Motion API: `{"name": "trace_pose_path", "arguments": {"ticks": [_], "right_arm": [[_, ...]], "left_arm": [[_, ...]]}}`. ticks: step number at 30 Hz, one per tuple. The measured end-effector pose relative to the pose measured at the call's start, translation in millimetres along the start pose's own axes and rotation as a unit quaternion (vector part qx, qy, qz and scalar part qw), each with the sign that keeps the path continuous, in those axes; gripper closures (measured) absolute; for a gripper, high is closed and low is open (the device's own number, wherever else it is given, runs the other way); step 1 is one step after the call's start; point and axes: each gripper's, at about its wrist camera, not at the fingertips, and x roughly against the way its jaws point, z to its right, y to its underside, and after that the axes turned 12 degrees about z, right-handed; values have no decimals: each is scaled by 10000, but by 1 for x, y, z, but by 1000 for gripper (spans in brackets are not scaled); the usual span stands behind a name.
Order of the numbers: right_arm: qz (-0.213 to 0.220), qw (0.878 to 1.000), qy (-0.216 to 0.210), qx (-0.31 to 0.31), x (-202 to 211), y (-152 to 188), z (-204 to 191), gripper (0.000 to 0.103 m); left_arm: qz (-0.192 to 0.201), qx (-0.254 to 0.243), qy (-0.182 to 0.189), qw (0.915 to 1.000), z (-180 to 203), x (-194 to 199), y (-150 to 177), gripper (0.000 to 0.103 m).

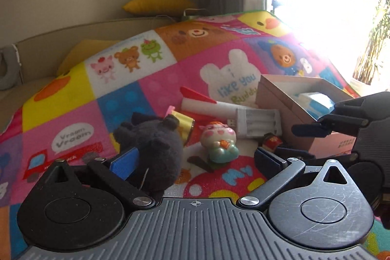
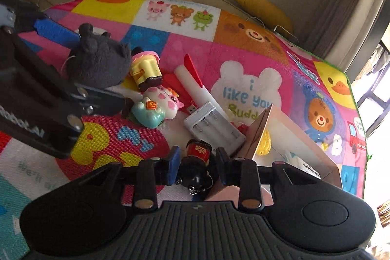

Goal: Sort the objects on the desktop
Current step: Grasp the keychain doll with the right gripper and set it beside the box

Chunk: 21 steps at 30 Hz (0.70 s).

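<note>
A small red-and-black doll (image 2: pixel 197 155) lies on the colourful play mat (image 2: pixel 243 52), and my right gripper (image 2: pixel 198 166) is shut on it from both sides. The doll (image 1: pixel 271 141) also shows in the left wrist view, beside the right gripper's upper finger (image 1: pixel 309 130). My left gripper (image 1: pixel 196 161) stands wide open. A dark grey plush (image 1: pixel 151 145) sits against the inner face of its left blue pad (image 1: pixel 124 162), with a wide gap to the right pad. A pig figurine (image 1: pixel 219 140) lies just beyond the plush.
An open cardboard box (image 2: pixel 260 130) stands to the right of the doll, holding a yellow corn toy (image 2: pixel 264 143). A white battery charger (image 2: pixel 214 128), a red-and-white foam rocket (image 2: pixel 195 84) and a yellow cupcake toy (image 2: pixel 146 70) crowd the mat's middle. A sofa runs behind.
</note>
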Motion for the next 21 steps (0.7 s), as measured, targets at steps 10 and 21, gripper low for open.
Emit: {"name": "trace_pose_path", "arguments": {"ticks": [10,21], "right_arm": [[-405,9988,262,92,-31,4,-11,76],[-430,9988,-191,-140,77,60,18,76]], "left_arm": [[-47,393,-269,9989,-11,3,-11,0],[-267,147,69,9995,36,4,-18,0]]}}
